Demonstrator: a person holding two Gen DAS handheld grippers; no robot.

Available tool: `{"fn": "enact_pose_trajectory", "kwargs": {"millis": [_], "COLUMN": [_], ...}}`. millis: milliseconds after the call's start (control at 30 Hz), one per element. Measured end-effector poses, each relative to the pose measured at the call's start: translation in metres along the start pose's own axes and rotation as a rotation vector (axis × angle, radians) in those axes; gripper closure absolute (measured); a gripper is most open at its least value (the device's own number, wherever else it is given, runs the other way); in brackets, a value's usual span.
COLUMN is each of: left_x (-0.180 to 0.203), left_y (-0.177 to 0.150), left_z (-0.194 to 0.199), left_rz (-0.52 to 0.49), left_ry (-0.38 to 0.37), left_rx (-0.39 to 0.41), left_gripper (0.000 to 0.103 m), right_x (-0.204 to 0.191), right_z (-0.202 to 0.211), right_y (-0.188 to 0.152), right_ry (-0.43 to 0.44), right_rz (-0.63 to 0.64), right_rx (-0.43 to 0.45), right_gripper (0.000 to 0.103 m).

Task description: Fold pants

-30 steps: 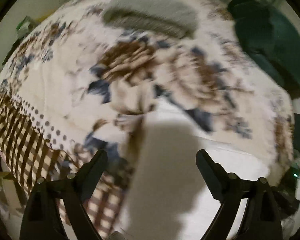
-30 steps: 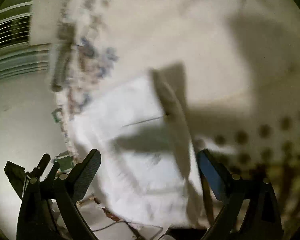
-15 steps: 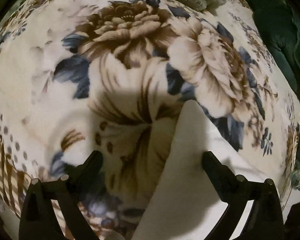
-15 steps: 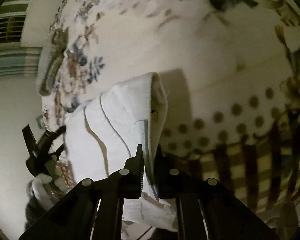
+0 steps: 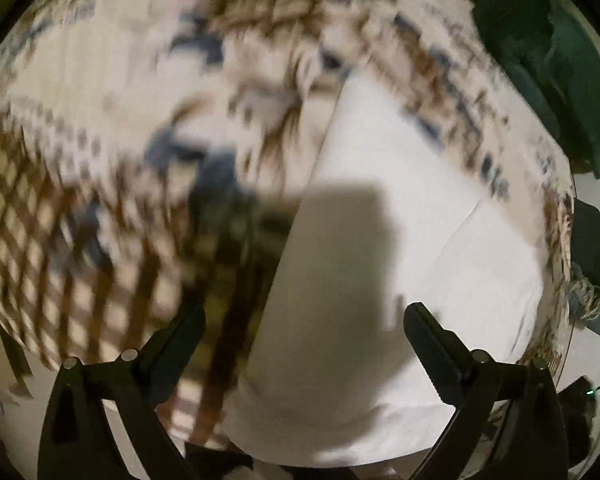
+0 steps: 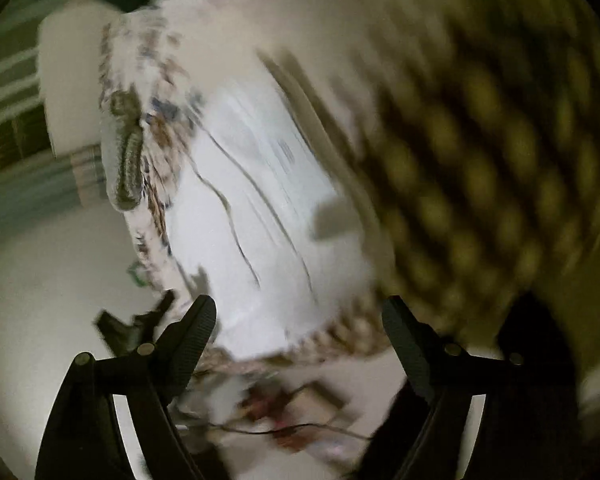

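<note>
The white pants (image 5: 380, 240) lie folded flat on a floral blanket (image 5: 100, 100), stretching from the centre to the lower right in the left wrist view. My left gripper (image 5: 304, 320) is open and empty, held above the near end of the pants. In the right wrist view the pants (image 6: 260, 200) lie in the centre, with dark seam lines. My right gripper (image 6: 300, 316) is open and empty above their near edge. Both views are blurred by motion.
A dark green garment (image 5: 548, 60) lies at the blanket's far right. A grey knitted item (image 6: 128, 168) lies at the blanket's far edge. The blanket's checked border (image 5: 40, 240) hangs at the left. Cables and small clutter (image 6: 284, 420) lie on the floor below.
My right gripper was shut on a fold of the pants half a second ago; it has let go and opened. Both grippers have pulled back from the pants, which lie flat.
</note>
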State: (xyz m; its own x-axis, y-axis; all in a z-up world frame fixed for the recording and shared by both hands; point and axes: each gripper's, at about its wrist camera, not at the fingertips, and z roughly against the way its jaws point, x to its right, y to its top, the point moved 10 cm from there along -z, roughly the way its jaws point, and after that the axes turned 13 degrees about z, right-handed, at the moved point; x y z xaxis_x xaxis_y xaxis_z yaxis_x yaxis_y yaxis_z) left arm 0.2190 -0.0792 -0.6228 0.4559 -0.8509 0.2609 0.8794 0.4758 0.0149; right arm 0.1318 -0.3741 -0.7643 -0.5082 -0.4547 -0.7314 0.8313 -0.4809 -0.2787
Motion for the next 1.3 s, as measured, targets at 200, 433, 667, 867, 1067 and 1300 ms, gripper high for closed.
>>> {"fn": "enact_pose_trajectory", "kwargs": {"millis": [200, 433, 667, 867, 1067, 1300], "left_x": [-0.014, -0.004, 0.013, 0.013, 0.027, 0.063], "left_y": [-0.018, -0.010, -0.012, -0.011, -0.016, -0.009], "left_z": [-0.018, -0.024, -0.021, -0.012, 0.039, 0.117], "left_rz": [0.053, 0.010, -0.008, 0.029, 0.033, 0.015], "left_ry": [-0.079, -0.124, -0.236, -0.286, -0.369, -0.414], "left_rx": [-0.042, -0.077, -0.097, -0.084, -0.073, -0.043], "left_gripper": [0.003, 0.003, 0.032, 0.070, 0.083, 0.084], "right_x": [0.001, -0.037, -0.059, -0.051, -0.102, -0.166], "right_z": [-0.065, -0.089, -0.093, -0.112, -0.087, -0.013], "right_y": [0.000, 0.008, 0.021, 0.029, 0.021, 0.038], "right_ry": [0.134, 0.139, 0.172, 0.092, 0.046, 0.006], "right_rz": [-0.047, 0.102, 0.094, 0.086, 0.178, 0.297], "right_rx": [0.045, 0.068, 0.132, 0.133, 0.148, 0.125], "right_gripper": [0.016, 0.017, 0.019, 0.053, 0.064, 0.066]}}
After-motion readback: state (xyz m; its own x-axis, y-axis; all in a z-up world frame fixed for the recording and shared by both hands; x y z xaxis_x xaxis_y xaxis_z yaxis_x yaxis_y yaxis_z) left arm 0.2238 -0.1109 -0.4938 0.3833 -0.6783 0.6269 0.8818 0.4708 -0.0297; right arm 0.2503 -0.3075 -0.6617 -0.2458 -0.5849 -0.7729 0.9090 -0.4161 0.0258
